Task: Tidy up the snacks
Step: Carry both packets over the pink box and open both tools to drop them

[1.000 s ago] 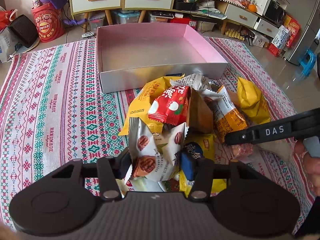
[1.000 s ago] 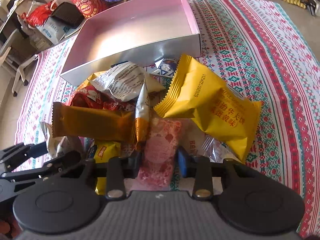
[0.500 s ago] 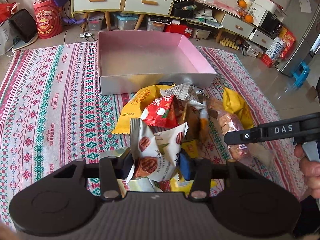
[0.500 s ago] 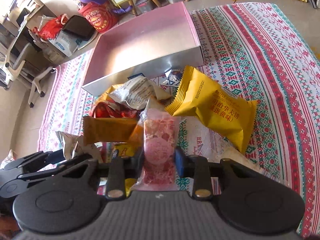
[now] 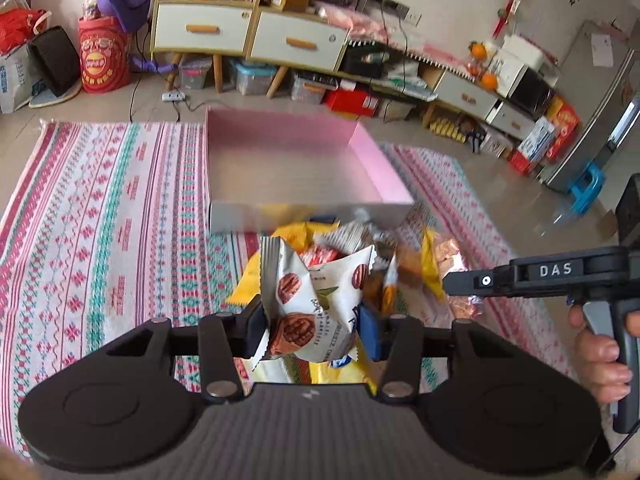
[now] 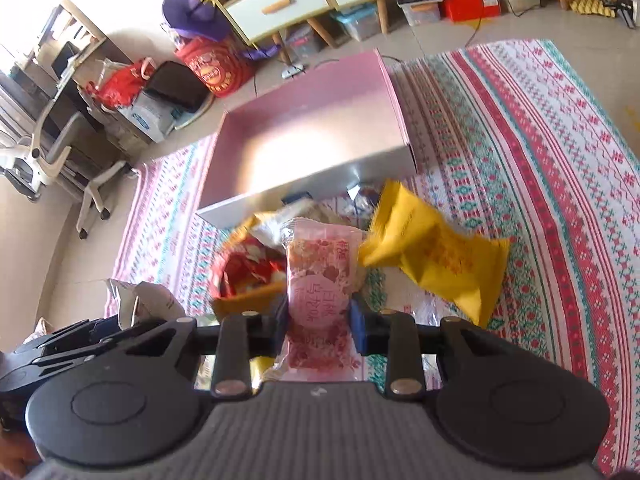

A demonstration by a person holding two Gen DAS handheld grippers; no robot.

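Observation:
My left gripper (image 5: 316, 326) is shut on a white snack packet with walnut pictures (image 5: 316, 296) and holds it above the snack pile (image 5: 352, 252). My right gripper (image 6: 318, 322) is shut on a pink snack packet (image 6: 320, 276), also lifted above the pile. An empty pink box (image 5: 288, 168) with a silver front wall lies on the patterned rug beyond the pile; it also shows in the right wrist view (image 6: 312, 136). A yellow packet (image 6: 436, 256) lies right of the pink one. The right gripper shows at the right of the left wrist view (image 5: 452, 282).
The striped rug (image 5: 100, 208) covers the floor around the box. Cabinets with drawers (image 5: 248, 36), storage bins and a red bag (image 5: 104, 60) stand beyond the rug. An office chair (image 6: 52, 152) stands at the far left in the right wrist view.
Both grippers have risen with their packets, away from the pile. The pile and the box now look smaller and farther below.

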